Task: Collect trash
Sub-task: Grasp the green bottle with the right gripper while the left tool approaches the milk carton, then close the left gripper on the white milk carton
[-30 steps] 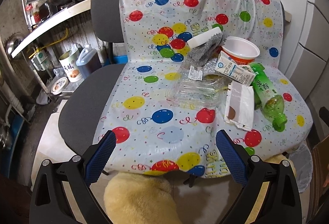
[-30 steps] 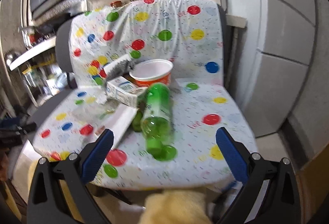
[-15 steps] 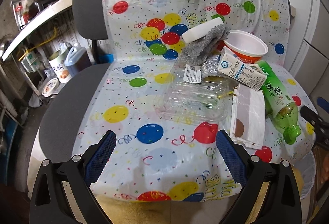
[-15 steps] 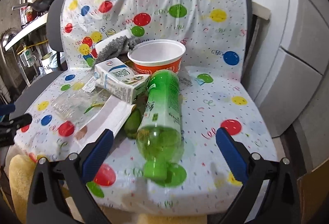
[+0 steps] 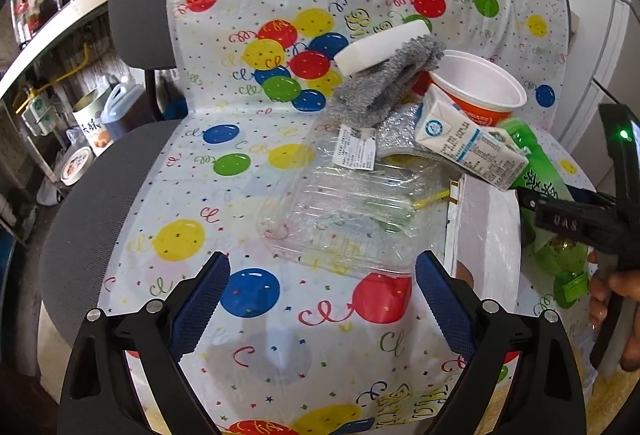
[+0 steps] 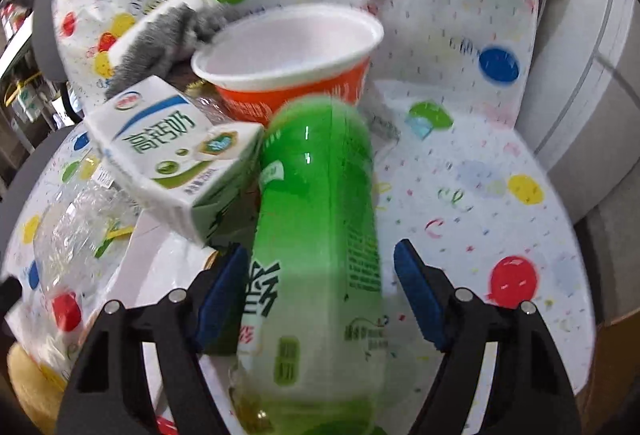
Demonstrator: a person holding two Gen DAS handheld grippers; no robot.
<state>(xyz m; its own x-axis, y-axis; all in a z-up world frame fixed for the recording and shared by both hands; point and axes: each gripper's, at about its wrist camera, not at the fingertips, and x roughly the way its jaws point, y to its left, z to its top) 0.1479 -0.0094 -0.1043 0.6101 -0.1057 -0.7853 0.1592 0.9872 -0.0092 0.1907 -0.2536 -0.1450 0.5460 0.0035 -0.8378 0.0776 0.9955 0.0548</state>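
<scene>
Right gripper (image 6: pixel 320 275) spread astride the green bottle (image 6: pixel 320 203), which lies near the chair seat's (image 5: pixel 100 211) front right corner against a milk carton (image 6: pixel 168 151); recommend closing squarely on the body; left gripper (image 5: pixel 322 289) spread, holding nothing, before the clear tray (image 5: pixel 352 207).
</scene>
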